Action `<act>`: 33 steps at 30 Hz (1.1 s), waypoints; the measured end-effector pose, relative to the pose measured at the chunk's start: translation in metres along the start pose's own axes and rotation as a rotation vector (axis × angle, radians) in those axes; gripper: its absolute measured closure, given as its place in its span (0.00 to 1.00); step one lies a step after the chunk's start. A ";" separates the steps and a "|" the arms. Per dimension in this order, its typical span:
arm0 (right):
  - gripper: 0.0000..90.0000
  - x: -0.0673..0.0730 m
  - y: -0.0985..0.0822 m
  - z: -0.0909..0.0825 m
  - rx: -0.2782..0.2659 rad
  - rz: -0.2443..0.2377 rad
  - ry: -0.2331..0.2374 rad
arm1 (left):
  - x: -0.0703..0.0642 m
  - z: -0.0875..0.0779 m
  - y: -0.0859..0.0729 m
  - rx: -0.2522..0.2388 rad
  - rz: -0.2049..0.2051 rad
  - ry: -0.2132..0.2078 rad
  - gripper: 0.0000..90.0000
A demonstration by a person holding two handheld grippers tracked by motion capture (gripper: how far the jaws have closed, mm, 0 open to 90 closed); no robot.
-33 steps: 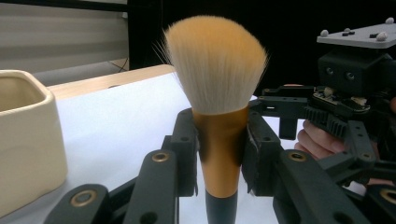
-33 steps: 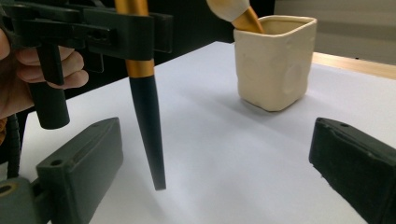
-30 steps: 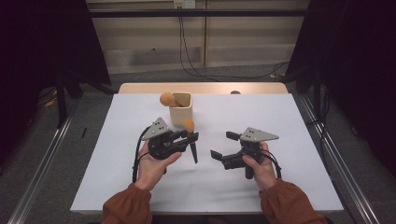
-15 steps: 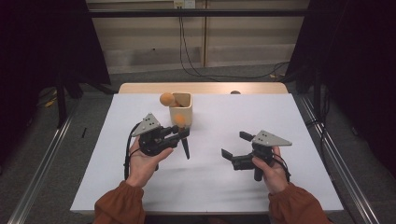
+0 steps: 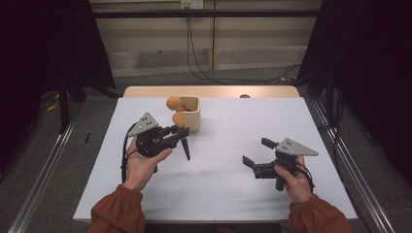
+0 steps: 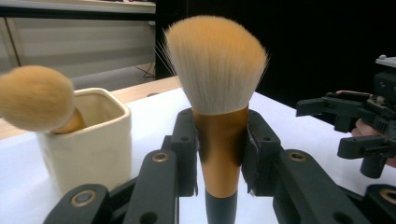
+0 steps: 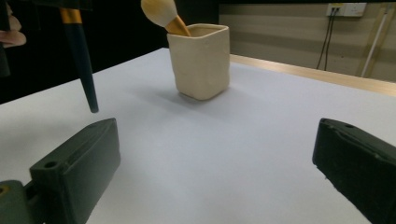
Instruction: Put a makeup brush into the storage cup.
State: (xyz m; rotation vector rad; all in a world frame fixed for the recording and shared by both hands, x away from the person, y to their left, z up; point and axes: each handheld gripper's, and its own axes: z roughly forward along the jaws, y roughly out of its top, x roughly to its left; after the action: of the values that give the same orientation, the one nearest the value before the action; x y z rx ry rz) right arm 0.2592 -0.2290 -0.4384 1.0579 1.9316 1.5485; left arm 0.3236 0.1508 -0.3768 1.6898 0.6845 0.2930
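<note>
Makeup brush point(image 6: 219, 116) clamped upright in left gripper point(image 5: 180, 132), both pads pressed against its gold ferrule, bristles fanned upward, dark handle hanging below and tapering to a tip clear of white table point(image 5: 223, 170); held just in front of cream cup point(image 5: 190, 112), on the person's side of it and a touch to its left in high view. Second brush point(image 5: 173, 103) leaning out of cream cup over its left rim, round orange head uppermost. Cream cup itself standing upright near table's far edge, left of centre. Right gripper point(image 5: 257, 153) well apart from cream cup, nearer the person and off to its right, jaws spread wide with nothing between them, only bare tabletop seen past them in right gripper view. Left hand point(image 5: 141, 165) wrapped round its gripper's body below and left of cream cup, cable looping beneath; right hand point(image 5: 296, 179) grasping the other gripper's handle, rust-coloured sleeves entering from near edge of table
</note>
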 end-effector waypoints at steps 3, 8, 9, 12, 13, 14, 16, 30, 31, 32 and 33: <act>0.01 -0.005 -0.003 -0.007 0.003 0.009 -0.023 | 0.003 -0.003 0.002 -0.001 -0.001 0.009 0.77; 0.00 -0.011 -0.011 -0.019 0.007 0.027 -0.057 | 0.008 -0.007 0.004 -0.007 -0.005 0.023 0.77; 0.00 -0.012 -0.012 -0.022 0.005 0.032 -0.066 | 0.009 -0.007 0.005 -0.010 -0.006 0.024 0.77; 0.00 -0.016 -0.015 -0.028 -0.005 0.038 -0.089 | 0.011 -0.007 0.006 -0.012 -0.007 0.029 0.77; 0.00 -0.017 -0.016 -0.030 -0.007 0.042 -0.096 | 0.012 -0.007 0.007 -0.007 -0.005 0.030 0.77; 0.00 -0.018 -0.017 -0.031 -0.010 0.046 -0.102 | 0.013 -0.007 0.007 -0.007 -0.006 0.031 0.77; 0.00 -0.019 -0.019 -0.033 -0.015 0.051 -0.112 | 0.013 -0.006 0.007 -0.011 -0.012 0.033 0.77; 0.00 -0.023 -0.027 -0.045 -0.010 0.048 -0.160 | 0.018 -0.003 0.015 -0.004 -0.004 0.047 0.77; 0.00 -0.023 -0.028 -0.045 -0.008 0.043 -0.162 | 0.019 -0.002 0.016 -0.010 -0.005 0.049 0.77; 0.00 -0.023 -0.028 -0.045 -0.006 0.045 -0.163 | 0.020 -0.002 0.017 -0.007 -0.006 0.051 0.77; 0.00 -0.023 -0.029 -0.046 -0.009 0.045 -0.170 | 0.021 -0.001 0.017 -0.009 -0.008 0.057 0.77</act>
State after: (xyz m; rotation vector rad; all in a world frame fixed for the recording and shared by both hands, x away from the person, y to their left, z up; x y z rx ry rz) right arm 0.2309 -0.2778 -0.4565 1.1961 1.7959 1.4389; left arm 0.3442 0.1623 -0.3635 1.6751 0.7304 0.3390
